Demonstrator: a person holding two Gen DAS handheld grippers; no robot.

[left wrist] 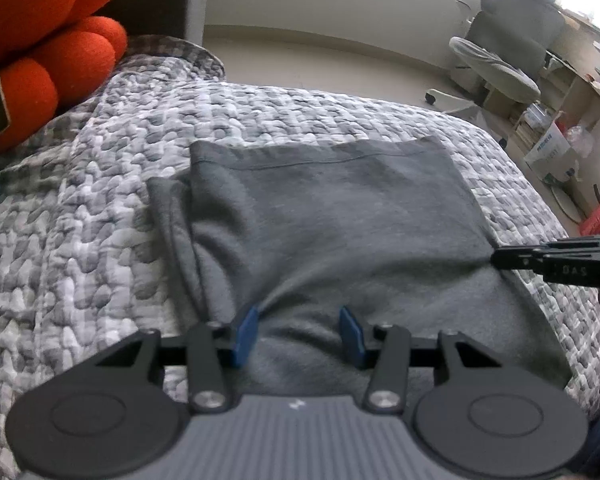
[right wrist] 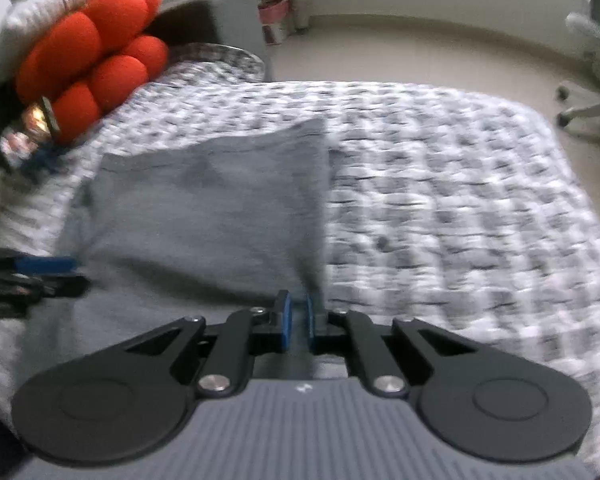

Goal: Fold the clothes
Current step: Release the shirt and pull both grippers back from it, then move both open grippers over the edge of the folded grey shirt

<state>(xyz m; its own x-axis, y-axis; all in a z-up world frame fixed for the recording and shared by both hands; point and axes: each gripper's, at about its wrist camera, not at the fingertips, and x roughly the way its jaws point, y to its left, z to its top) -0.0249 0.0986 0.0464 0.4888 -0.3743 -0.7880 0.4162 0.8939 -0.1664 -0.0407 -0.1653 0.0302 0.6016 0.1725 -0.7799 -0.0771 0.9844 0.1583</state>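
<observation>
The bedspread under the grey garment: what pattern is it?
A grey-and-white pebble-like quilted pattern on the bedspread, sharpest in the left wrist view.

Letters "DAS", seen upside down, on the right gripper (left wrist: 500,258), nothing else legible

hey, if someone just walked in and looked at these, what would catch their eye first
Probably the red cushion at the upper left, bright against the grey patterned quilt. Next, the grey garment spread mid-bed, with the right gripper pinching its right edge.
</observation>
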